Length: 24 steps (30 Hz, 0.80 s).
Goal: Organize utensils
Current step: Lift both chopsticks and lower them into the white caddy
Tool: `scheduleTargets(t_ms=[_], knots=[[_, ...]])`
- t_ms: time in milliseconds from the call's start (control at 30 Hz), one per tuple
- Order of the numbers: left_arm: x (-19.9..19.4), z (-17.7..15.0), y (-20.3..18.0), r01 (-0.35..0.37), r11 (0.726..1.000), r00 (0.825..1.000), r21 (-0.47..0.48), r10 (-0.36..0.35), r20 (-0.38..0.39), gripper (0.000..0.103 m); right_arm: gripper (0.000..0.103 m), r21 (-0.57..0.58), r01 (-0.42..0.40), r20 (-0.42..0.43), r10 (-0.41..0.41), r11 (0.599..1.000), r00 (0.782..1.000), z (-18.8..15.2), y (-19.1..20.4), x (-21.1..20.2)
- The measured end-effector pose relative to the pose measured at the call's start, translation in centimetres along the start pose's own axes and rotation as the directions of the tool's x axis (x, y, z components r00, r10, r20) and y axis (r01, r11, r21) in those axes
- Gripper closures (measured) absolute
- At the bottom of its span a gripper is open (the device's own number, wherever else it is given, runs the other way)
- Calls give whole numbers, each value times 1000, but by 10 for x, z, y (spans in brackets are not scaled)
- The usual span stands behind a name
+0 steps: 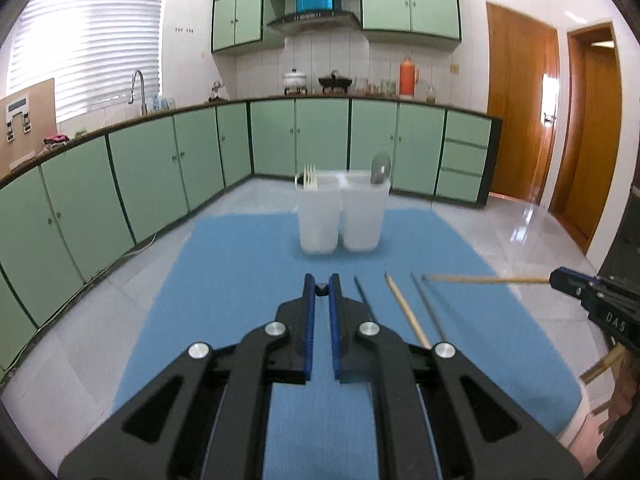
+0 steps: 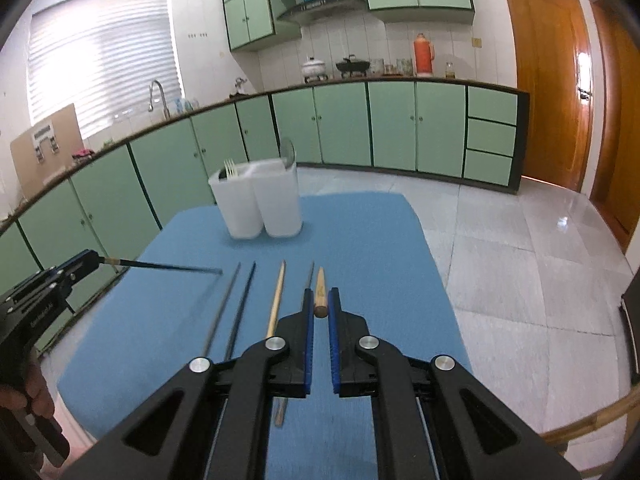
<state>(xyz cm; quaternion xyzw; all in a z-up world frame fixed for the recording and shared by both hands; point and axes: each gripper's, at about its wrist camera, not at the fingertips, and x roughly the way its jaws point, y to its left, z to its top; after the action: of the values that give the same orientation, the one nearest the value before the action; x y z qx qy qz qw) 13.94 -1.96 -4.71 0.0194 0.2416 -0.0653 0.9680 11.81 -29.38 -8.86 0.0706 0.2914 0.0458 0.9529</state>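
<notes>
A: Left tongs (image 1: 321,285)?
B: Pinching a thin dark chopstick (image 2: 168,267) by its end, above the blue desk mat (image 2: 360,240)
A: Right tongs (image 2: 321,299)?
B: Clamped on a light wooden chopstick (image 1: 486,279); white two-cup holder (image 2: 260,204) sits behind w/ fork & spoon

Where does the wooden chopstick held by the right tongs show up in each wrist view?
Left wrist: wooden chopstick at right edge, lying level, gripped at its end.
Right wrist: seen end-on at centre, between the tongs' tips.
Shared landmark: white utensil holder on the blue mat.
</notes>
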Motion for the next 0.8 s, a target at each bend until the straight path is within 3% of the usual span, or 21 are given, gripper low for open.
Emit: scheduleTargets(t_ms=[333,800], knots=[[15,57,1,70,997,997,-20,-69,44,97,96,-39,-27,38,29,999,999,61,1,1],[21,97,8,110,993,990,-29,-107,91,97,96,-119,-74,66,82,990,994,122,13,7]])
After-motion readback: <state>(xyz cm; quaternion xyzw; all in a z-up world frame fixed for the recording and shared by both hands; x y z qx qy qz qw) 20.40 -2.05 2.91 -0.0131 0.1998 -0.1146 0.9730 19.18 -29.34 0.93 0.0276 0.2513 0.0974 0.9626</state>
